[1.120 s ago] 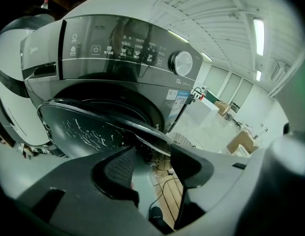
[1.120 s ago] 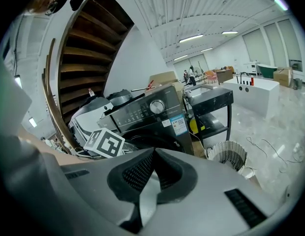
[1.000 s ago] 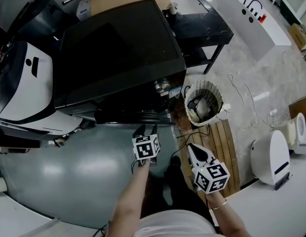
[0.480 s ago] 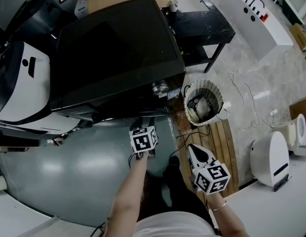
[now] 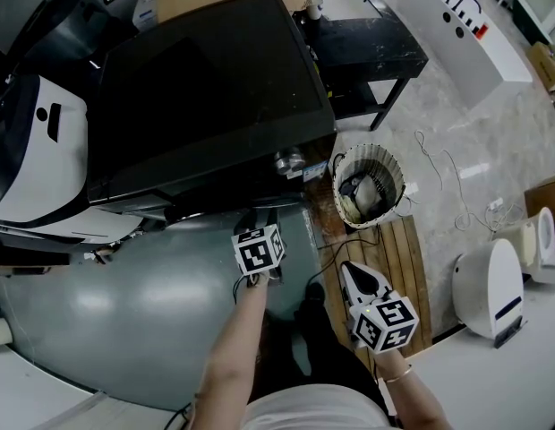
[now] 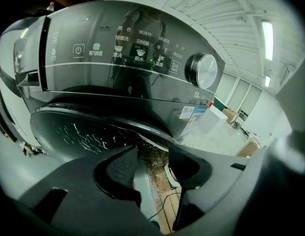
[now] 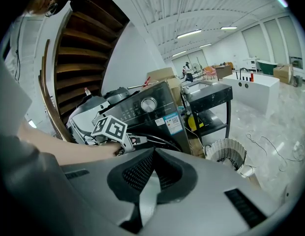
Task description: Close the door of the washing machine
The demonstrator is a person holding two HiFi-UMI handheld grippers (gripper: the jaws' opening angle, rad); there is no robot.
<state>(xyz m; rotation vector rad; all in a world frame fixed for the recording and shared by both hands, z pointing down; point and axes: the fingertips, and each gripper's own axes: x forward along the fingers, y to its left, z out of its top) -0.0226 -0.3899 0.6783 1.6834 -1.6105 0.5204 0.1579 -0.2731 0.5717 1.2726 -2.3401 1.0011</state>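
Note:
The black washing machine (image 5: pixel 215 88) fills the upper middle of the head view, with its dark round door (image 5: pixel 226 210) swung almost flat against the front. In the left gripper view the door (image 6: pixel 83 132) sits under the control panel and its silver knob (image 6: pixel 201 70). My left gripper (image 5: pixel 260 222) is right at the door's front. Its jaws (image 6: pixel 152 166) stand apart and are closing, with nothing between them but a view of the floor. My right gripper (image 5: pixel 352 271) hangs to the right above the wooden slats, away from the machine, its tips (image 7: pixel 152 156) together and holding nothing.
A wicker basket (image 5: pixel 369 186) stands right of the machine, with a wooden slat mat (image 5: pixel 398 258) in front of it. A black table (image 5: pixel 367 52) is behind, white appliances (image 5: pixel 492 285) at the right, another white unit (image 5: pixel 45 150) at the left. Cables trail on the floor.
My left gripper has moved in toward the machine's front, and the door has swung in with it, closer to the body. The right gripper has stayed where it was.

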